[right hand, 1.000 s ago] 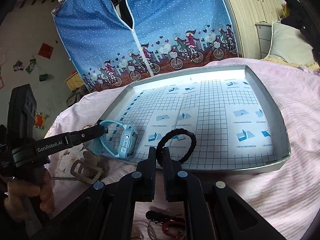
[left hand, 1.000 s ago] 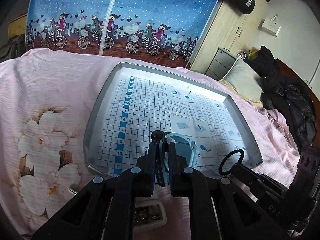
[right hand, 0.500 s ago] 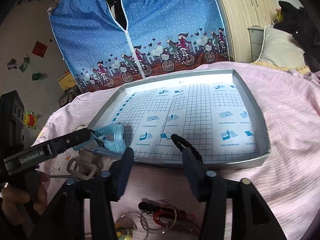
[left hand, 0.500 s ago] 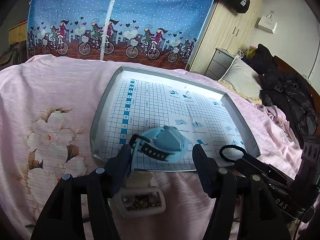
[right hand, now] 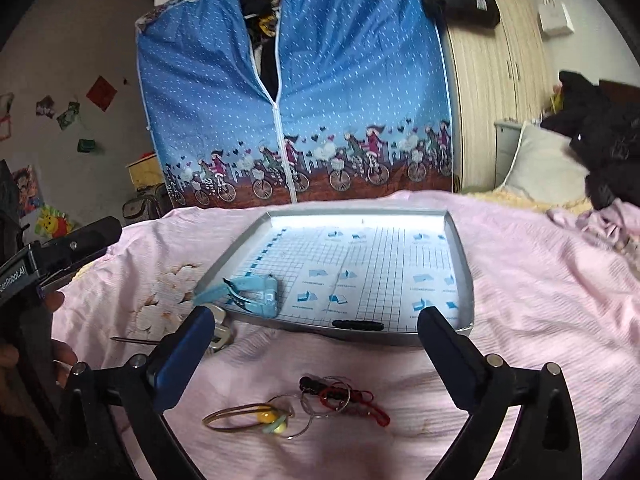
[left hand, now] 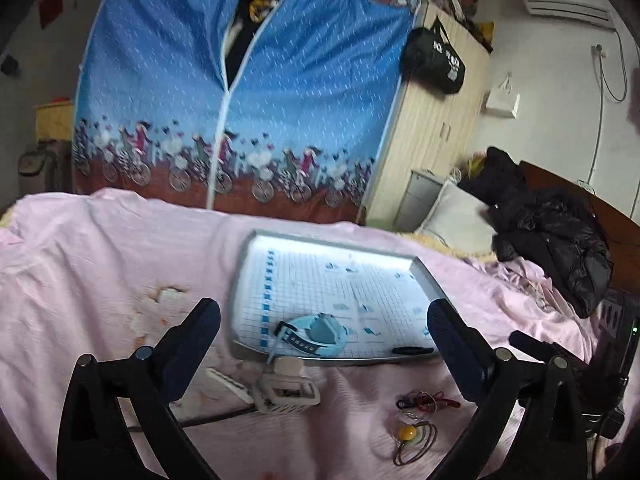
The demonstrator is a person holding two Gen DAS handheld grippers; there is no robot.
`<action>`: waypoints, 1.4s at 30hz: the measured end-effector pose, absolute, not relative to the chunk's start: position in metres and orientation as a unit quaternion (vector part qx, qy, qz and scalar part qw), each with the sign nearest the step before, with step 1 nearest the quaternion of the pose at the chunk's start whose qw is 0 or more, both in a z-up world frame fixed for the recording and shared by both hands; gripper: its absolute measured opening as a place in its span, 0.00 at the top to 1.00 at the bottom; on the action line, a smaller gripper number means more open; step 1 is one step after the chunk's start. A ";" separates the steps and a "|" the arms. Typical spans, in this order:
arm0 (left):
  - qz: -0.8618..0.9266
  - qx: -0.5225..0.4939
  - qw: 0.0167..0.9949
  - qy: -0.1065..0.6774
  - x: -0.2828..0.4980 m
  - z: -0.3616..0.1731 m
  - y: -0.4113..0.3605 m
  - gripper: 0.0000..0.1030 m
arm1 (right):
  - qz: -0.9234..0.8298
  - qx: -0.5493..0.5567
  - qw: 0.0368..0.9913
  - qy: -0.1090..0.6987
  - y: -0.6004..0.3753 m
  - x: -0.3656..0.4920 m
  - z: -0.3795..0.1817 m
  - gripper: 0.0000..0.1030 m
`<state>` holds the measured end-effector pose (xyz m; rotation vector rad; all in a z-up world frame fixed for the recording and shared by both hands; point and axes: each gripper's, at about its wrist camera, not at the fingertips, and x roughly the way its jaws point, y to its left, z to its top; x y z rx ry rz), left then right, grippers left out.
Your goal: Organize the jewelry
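A light blue watch (left hand: 316, 336) lies in the near left corner of the grey grid-lined tray (left hand: 340, 246), its strap over the rim. A black band (left hand: 412, 350) rests flat by the tray's near edge. My left gripper (left hand: 322, 308) is open and empty, held back above the pink bedspread. In the right wrist view the watch (right hand: 256, 292) and black band (right hand: 358, 325) sit in the tray (right hand: 360, 213), and my right gripper (right hand: 316, 316) is open and empty in front of it. Loose on the bedspread lie a red cord with rings (right hand: 344, 396) and a yellow-bead bracelet (right hand: 256, 418).
A small white case (left hand: 286, 386) sits on the bedspread just before the tray. A blue fabric wardrobe (right hand: 296, 100) stands behind the bed, with a wooden cabinet (left hand: 436, 132) beside it. A pillow and dark jackets (left hand: 552, 236) lie at the right. A hand (right hand: 60, 360) holds the left tool.
Both grippers opened and let go: the watch and the black band now lie in the tray. Both grippers drew back and up from the tray.
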<state>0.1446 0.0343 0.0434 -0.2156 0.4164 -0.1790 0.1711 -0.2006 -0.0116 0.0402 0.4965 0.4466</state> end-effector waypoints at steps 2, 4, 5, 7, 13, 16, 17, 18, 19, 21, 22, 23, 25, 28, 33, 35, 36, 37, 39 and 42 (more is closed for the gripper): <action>-0.075 -0.113 0.972 0.192 0.125 0.046 0.039 0.02 | 0.222 0.019 0.947 0.233 -0.200 0.157 -0.007 0.00; -0.073 -0.115 0.971 0.197 0.110 0.046 0.044 0.02 | 0.223 0.017 0.949 0.223 -0.201 0.140 -0.004 0.00; -0.071 -0.114 0.970 0.205 0.102 0.045 0.045 0.02 | 0.223 0.015 0.950 0.220 -0.201 0.131 -0.004 0.00; -0.057 -0.105 0.968 0.220 0.090 0.043 0.044 0.02 | 0.221 0.011 0.951 0.218 -0.201 0.117 -0.002 0.00; -0.018 -0.089 0.962 0.257 0.047 0.028 0.042 0.02 | 0.219 0.003 0.951 0.218 -0.201 0.080 -0.003 0.00; -0.016 -0.091 0.958 0.272 0.030 0.022 0.040 0.02 | 0.222 -0.004 0.949 0.222 -0.199 0.065 -0.005 0.00; -0.016 -0.090 0.957 0.275 0.026 0.021 0.039 0.02 | 0.223 -0.006 0.948 0.227 -0.199 0.061 -0.007 0.00; -0.014 -0.087 0.957 0.278 0.022 0.020 0.038 0.02 | 0.224 -0.006 0.946 0.233 -0.198 0.057 -0.010 0.00; -0.011 -0.084 0.955 0.283 0.020 0.018 0.036 0.02 | 0.225 -0.006 0.944 0.240 -0.198 0.055 -0.012 0.00; -0.007 -0.076 0.951 0.300 0.019 0.012 0.036 0.02 | 0.225 -0.011 0.940 0.257 -0.195 0.053 -0.019 0.00; -0.006 -0.074 0.947 0.312 0.019 0.008 0.035 0.02 | 0.222 -0.018 0.938 0.264 -0.193 0.053 -0.021 0.00; -0.005 -0.074 0.943 0.324 0.020 0.004 0.034 0.02 | 0.220 -0.023 0.937 0.271 -0.191 0.055 -0.024 0.00; -0.004 -0.079 0.935 0.345 0.025 -0.003 0.038 0.02 | 0.220 -0.023 0.933 0.283 -0.190 0.059 -0.028 0.00; -0.011 -0.091 0.926 0.366 0.033 -0.010 0.042 0.02 | 0.220 -0.019 0.926 0.307 -0.191 0.067 -0.036 0.00; -0.025 -0.087 0.910 0.405 0.055 -0.019 0.045 0.02 | 0.225 0.002 0.905 0.361 -0.194 0.087 -0.053 0.00; -0.030 -0.081 0.904 0.418 0.063 -0.023 0.045 0.02 | 0.225 0.012 0.898 0.378 -0.196 0.096 -0.059 0.00; -0.033 -0.079 0.902 0.422 0.066 -0.024 0.045 0.02 | 0.224 0.016 0.896 0.384 -0.196 0.100 -0.062 0.00; -0.037 -0.077 0.900 0.428 0.070 -0.026 0.044 0.02 | 0.222 0.018 0.894 0.389 -0.197 0.105 -0.064 0.00; -0.047 -0.072 0.895 0.437 0.079 -0.028 0.044 0.02 | 0.221 0.021 0.892 0.395 -0.199 0.113 -0.066 0.01; -0.067 -0.075 0.887 0.451 0.098 -0.029 0.045 0.02 | 0.231 0.024 0.884 0.407 -0.198 0.129 -0.070 0.14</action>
